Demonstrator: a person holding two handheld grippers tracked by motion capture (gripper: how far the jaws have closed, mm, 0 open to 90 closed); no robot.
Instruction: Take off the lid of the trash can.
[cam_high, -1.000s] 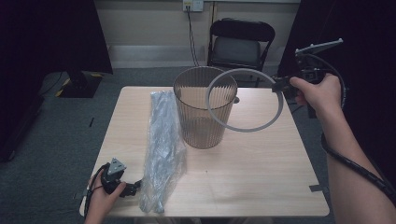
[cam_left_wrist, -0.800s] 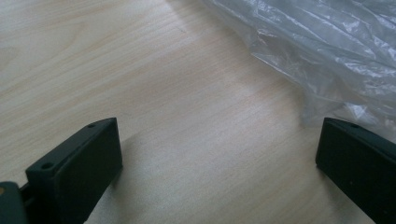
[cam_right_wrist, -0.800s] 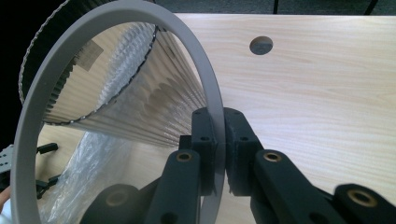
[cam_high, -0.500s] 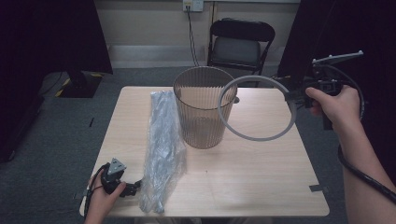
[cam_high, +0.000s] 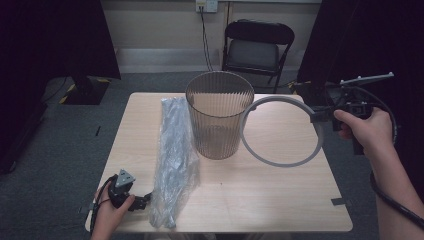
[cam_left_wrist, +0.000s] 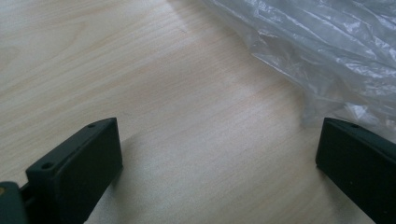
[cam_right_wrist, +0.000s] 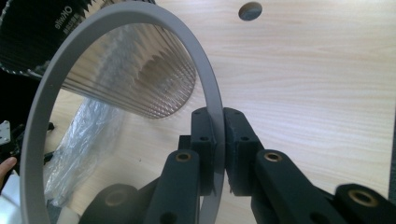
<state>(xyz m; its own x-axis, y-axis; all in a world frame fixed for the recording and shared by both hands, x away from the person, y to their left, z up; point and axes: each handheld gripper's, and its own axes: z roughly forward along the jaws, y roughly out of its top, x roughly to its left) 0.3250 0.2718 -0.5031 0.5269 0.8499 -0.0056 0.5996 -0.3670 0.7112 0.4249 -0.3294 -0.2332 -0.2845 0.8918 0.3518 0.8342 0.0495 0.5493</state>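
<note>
The wooden surface (cam_high: 280, 200) lies under both grippers. On it stands a tall ribbed bin (cam_high: 219, 120), see-through and brownish, just to the left of the ring that the right gripper holds. A long, crinkly plastic bag (cam_high: 175, 160) lies flat beside the bin, and its near end is just to the right of the left gripper.

The big grey ring (cam_high: 281, 131) hangs in the air, tilted, out in front of the right gripper. Its far edge is close beside the bin's rim.

The right gripper (cam_right_wrist: 218, 154) is clamped on the ring, with one pad on each side of the thin grey band.

The left gripper (cam_left_wrist: 219, 154) sits low on the surface with its jaws wide apart. Bare wood lies between them, and the bag is just beside one jaw.
</note>
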